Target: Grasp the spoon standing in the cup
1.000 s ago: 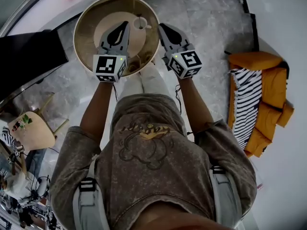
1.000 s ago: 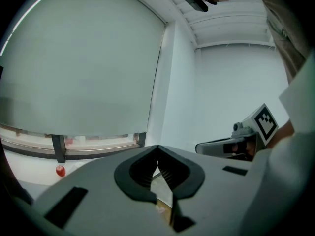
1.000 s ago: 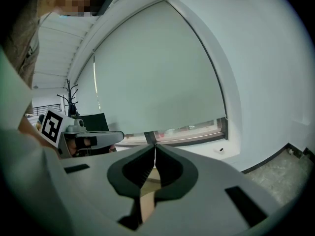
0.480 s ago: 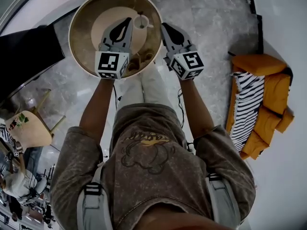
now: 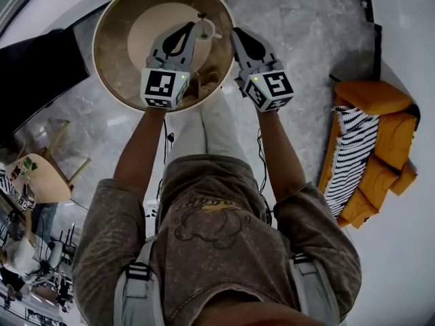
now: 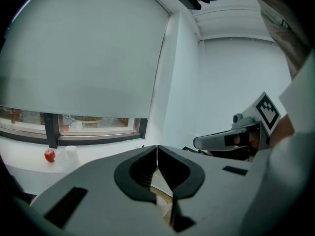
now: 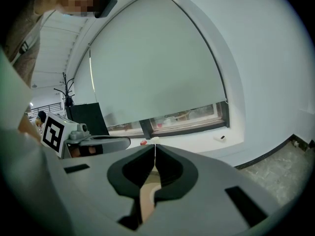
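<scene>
**Closer now: the left gripper has crept up to the cup**

Since a second ago, my left gripper (image 5: 192, 26) has moved forward over the round table (image 5: 109, 56). Its tip is now just beside the white cup (image 5: 208, 30). Before, there was a clear gap between them.

The cup stands near the far side of the table. The spoon (image 5: 201, 17) is very small from the head camera. I think it is the thin dark bit poking up out of the cup, but I can't be sure.

Both grippers have their jaws pressed together with nothing between them. I can see that plainly in each gripper view. The right gripper (image 5: 237, 32) hangs past the table's edge, to the right of the cup.

Here is what could go wrong. If I keep pushing the left gripper forward with its jaws shut, the tip may bump the cup. The cup could slide or fall over, and the spoon would drop with it. The jaws must spread first. Even then, the spoon only leans loose in the cup. A jaw that hits it from one side could knock it flat before I can pinch it.

What else has changed: the right gripper has come forward a little too. The table and cup sit higher in the head view now. Both pairs of jaws look as shut as they did before.
</scene>
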Motion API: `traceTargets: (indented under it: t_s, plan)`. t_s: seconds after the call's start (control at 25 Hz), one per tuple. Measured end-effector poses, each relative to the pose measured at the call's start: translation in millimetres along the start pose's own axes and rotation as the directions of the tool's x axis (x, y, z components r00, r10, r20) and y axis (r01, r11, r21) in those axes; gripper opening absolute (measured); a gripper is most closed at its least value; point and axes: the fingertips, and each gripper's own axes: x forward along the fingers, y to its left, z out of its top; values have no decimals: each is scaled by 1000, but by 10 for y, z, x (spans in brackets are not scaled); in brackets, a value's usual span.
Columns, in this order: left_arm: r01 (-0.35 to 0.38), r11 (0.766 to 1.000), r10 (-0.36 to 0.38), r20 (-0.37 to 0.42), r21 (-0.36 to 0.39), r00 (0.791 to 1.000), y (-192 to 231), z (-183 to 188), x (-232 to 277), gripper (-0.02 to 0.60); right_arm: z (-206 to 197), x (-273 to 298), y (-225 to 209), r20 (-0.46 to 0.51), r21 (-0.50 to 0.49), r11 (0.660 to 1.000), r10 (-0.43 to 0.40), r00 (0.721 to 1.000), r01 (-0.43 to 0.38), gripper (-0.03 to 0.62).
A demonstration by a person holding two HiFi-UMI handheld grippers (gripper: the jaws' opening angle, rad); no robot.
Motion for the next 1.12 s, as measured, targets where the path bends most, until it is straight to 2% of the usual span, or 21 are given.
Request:
traceTargets:
  t_s: [0.16, 0.36, 0.4, 0.44, 0.48, 0.88, 1.12]
  plan:
    - [-5, 1000, 5, -28, 1, 1000, 34, -84, 67, 18, -6, 15, -29, -6, 6, 1000, -1, 1000, 1, 20]
    - [23, 1000, -23, -76, -9, 997, -20, -234, 221, 20, -34, 12, -111, -15, 18, 1000, 0, 1000, 1, 20]
    - [26, 1000, -27, -79, -13, 997, -27, -253, 246, 45, -40, 15, -124, -16, 20, 1000, 0, 1000, 0, 20]
    - [26, 999, -27, -83, -19, 996, -30, -270, 268, 140, -43, 18, -133, -18, 21, 1000, 1, 1000, 0, 20]
    - [22, 1000, -24, -89, -21, 996, -26, -289, 288, 198, -45, 21, -142, -19, 22, 1000, 1, 1000, 0, 20]
    - [15, 998, -25, -168, -60, 985, 3, -600, 498, 198, -109, -13, -279, -31, 42, 999, -7, 999, 8, 20]
    - [13, 995, -37, -232, -103, 972, 93, -909, 683, 198, -161, 4, -304, -42, 52, 999, -9, 999, 12, 20]
